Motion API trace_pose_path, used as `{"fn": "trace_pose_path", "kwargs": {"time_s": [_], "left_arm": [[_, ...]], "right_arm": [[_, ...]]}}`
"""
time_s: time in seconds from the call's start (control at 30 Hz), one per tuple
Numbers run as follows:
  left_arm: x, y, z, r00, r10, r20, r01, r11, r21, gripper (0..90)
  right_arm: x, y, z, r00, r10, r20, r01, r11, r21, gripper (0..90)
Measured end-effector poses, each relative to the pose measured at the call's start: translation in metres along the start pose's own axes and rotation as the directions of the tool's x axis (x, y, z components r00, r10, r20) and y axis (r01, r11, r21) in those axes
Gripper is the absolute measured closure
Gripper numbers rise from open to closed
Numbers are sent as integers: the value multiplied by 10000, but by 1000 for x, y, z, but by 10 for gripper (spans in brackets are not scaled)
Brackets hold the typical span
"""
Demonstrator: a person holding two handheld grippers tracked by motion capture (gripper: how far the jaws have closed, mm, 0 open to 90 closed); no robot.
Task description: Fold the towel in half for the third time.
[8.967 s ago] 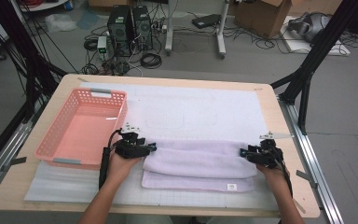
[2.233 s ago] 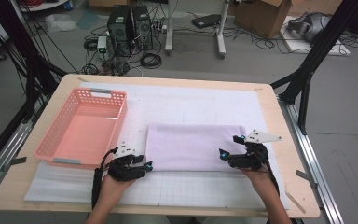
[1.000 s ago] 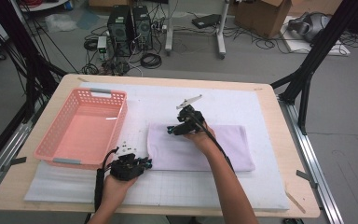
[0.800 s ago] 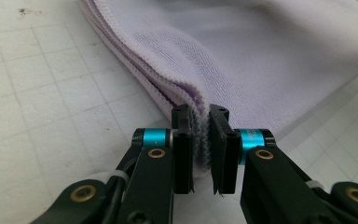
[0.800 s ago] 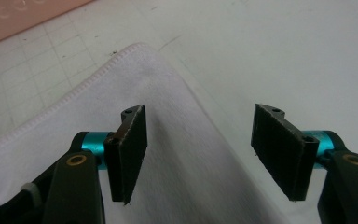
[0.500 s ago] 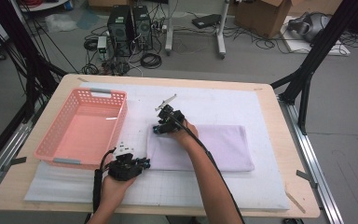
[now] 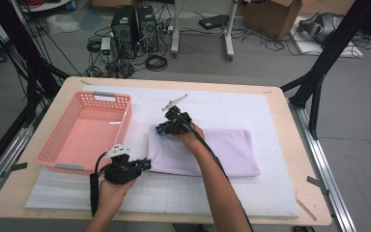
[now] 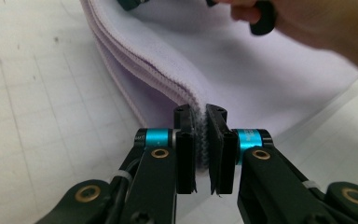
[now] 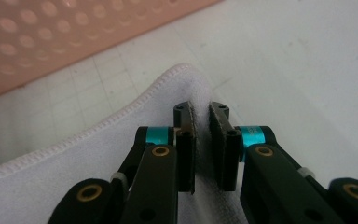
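Observation:
A folded lavender towel [image 7: 222, 150] lies on the white mat. My left gripper [image 7: 145, 164] is shut on its near left corner; in the left gripper view the stacked towel [image 8: 242, 70] edges sit pinched between the jaws of that gripper [image 8: 200, 112]. My right gripper [image 7: 160, 129] reaches across to the far left corner. Its jaws have just been closing, and in the right gripper view the gripper [image 9: 200, 109] has the stitched towel [image 9: 74, 177] corner clamped between its pads.
A pink perforated basket [image 7: 84, 130] stands empty at the left of the mat, close to the towel's left edge, and the basket [image 9: 51, 37] wall is just beyond the right gripper. Bare mat [image 7: 251, 104] lies behind and to the right of the towel.
The right hand has slid left along the towel's far edge to its far left corner, and its jaws have shut there. The left gripper has kept still on the near corner.

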State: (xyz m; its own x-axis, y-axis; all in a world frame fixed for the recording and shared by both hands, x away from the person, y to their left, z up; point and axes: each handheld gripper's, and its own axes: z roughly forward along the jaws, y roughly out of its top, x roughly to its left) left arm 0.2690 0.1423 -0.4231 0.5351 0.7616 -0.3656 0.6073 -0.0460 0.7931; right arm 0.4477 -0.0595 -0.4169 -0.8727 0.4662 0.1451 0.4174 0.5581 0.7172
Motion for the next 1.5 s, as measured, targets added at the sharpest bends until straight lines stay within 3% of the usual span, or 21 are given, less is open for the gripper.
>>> {"fn": "trace_pose_path", "kwargs": {"time_s": [0.2, 0.3, 0.37, 0.43, 0.47, 0.53, 0.6, 0.7, 0.8, 0.9, 1.0, 1.03, 1.07, 1.13, 1.23, 1.33, 1.5], "left_arm": [[-8, 12, 2, 9993, 202, 300, -198, 9997, -143, 824], [-14, 12, 4, 9992, 375, 144, -374, 9993, -63, 823], [-15, 8, 6, 9977, 558, -392, -553, 9984, 132, 816], [-14, 3, 8, 9939, 493, -986, -464, 9984, 315, 791], [-13, 0, 10, 9908, 579, -1221, -519, 9973, 514, 785], [-12, -4, 14, 9783, 802, -1912, -657, 9945, 813, 753], [-9, -5, 17, 9738, 679, -2169, -509, 9952, 832, 689], [-4, -6, 21, 9834, 236, -1801, -54, 9949, 1011, 566], [-3, -10, 28, 9866, 125, -1624, 86, 9917, 1287, 437], [-8, -11, 32, 9816, 456, -1854, -228, 9921, 1235, 427], [-16, -16, 36, 9641, 1337, -2294, -1083, 9869, 1200, 458], [-18, -16, 36, 9656, 1471, -2144, -1239, 9852, 1182, 512], [-20, -16, 37, 9708, 1423, -1932, -1212, 9857, 1172, 642], [-23, -17, 40, 9661, 1493, -2106, -1289, 9858, 1075, 726], [-19, -17, 38, 9758, 1130, -1871, -963, 9907, 961, 780], [-12, -18, 34, 9854, 435, -1643, -334, 9974, 640, 819], [-12, -9, 21, 9919, 227, -1251, -201, 9996, 220, 824]], "right_arm": [[-5, 1, -20, 9999, 106, -105, -113, 9972, -737, 815], [-8, 1, -30, 9997, 136, -193, -153, 9956, -920, 815], [-9, 0, -32, 9998, 88, -152, -102, 9956, -928, 815], [-7, -1, -29, 10000, -5, -86, -2, 9968, -798, 815], [-6, -1, -27, 10000, -8, -52, 4, 9974, -716, 814], [-5, -2, -23, 9999, -118, -65, 114, 9981, -609, 815], [-3, -2, -21, 9998, -185, -12, 184, 9985, -515, 814], [-3, -2, -21, 9997, -228, 34, 230, 9985, -506, 814], [-4, -2, -22, 9999, -160, 11, 161, 9984, -537, 814], [-3, -1, -23, 9998, -171, 39, 173, 9986, -503, 814], [-2, -1, -23, 9996, -262, 56, 265, 9984, -503, 814], [-2, -1, -23, 9997, -235, 48, 237, 9983, -533, 814], [-2, -1, -24, 9997, -218, 56, 221, 9983, -546, 814], [-2, -1, -25, 9998, -179, 55, 181, 9985, -525, 814], [-1, -1, -27, 9996, -265, 73, 268, 9981, -548, 813], [-1, -1, -29, 9997, -244, 31, 246, 9979, -605, 812], [-1, -1, -33, 9998, -211, -29, 208, 9960, -867, 812]]}}
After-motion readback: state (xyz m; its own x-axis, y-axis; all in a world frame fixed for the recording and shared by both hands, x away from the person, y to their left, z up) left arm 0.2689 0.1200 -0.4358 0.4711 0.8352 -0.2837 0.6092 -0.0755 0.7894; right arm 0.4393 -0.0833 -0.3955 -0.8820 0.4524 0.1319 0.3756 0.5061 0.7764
